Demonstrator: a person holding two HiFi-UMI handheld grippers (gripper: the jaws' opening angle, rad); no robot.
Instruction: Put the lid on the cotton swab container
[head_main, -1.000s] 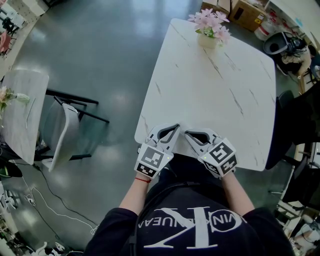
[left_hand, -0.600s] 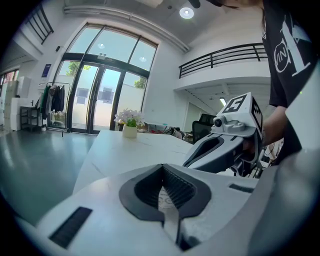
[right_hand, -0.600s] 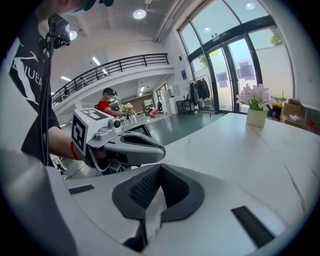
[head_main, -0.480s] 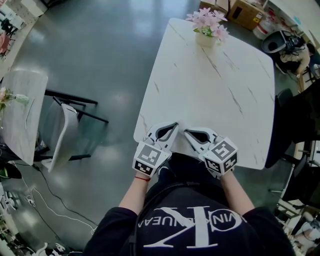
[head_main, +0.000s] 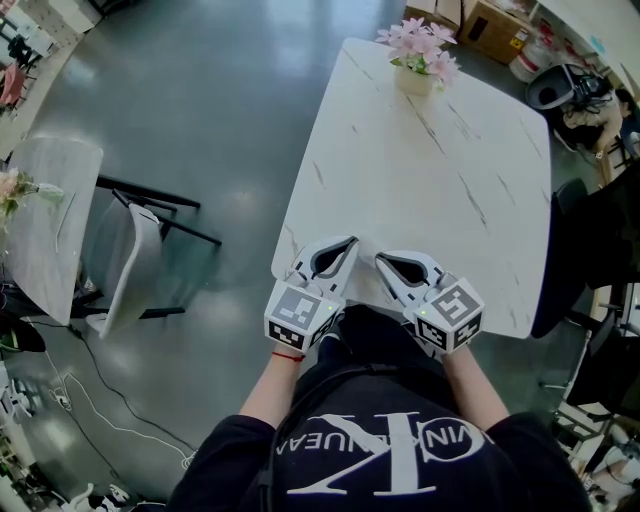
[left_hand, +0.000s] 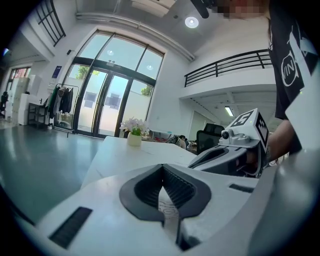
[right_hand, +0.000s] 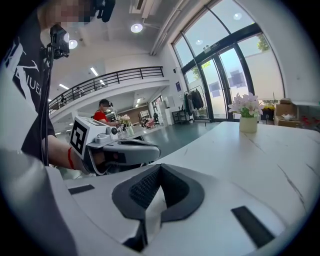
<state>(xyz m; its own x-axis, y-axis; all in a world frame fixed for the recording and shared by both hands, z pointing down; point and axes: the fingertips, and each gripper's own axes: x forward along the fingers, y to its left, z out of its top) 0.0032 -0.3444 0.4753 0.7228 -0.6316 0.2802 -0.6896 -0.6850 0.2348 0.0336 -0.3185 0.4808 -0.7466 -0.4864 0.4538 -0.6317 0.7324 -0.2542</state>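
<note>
The left claw (head_main: 347, 243) is fully closed, its pads meeting, with nothing between them. The right claw (head_main: 382, 259) is the same: closed and empty. They sit side by side over the near edge of the counter (head_main: 440, 180); whether they touch it is unclear. The only thing on the counter is a pot of flowers (head_main: 415, 70) at the far end, well apart from both claws. Neither the container nor the lid appears in any view. The likely risk is reaching out with the claws closed, which would knock the lid aside instead of gripping it. Searching blind could also tip the flowers.
</note>
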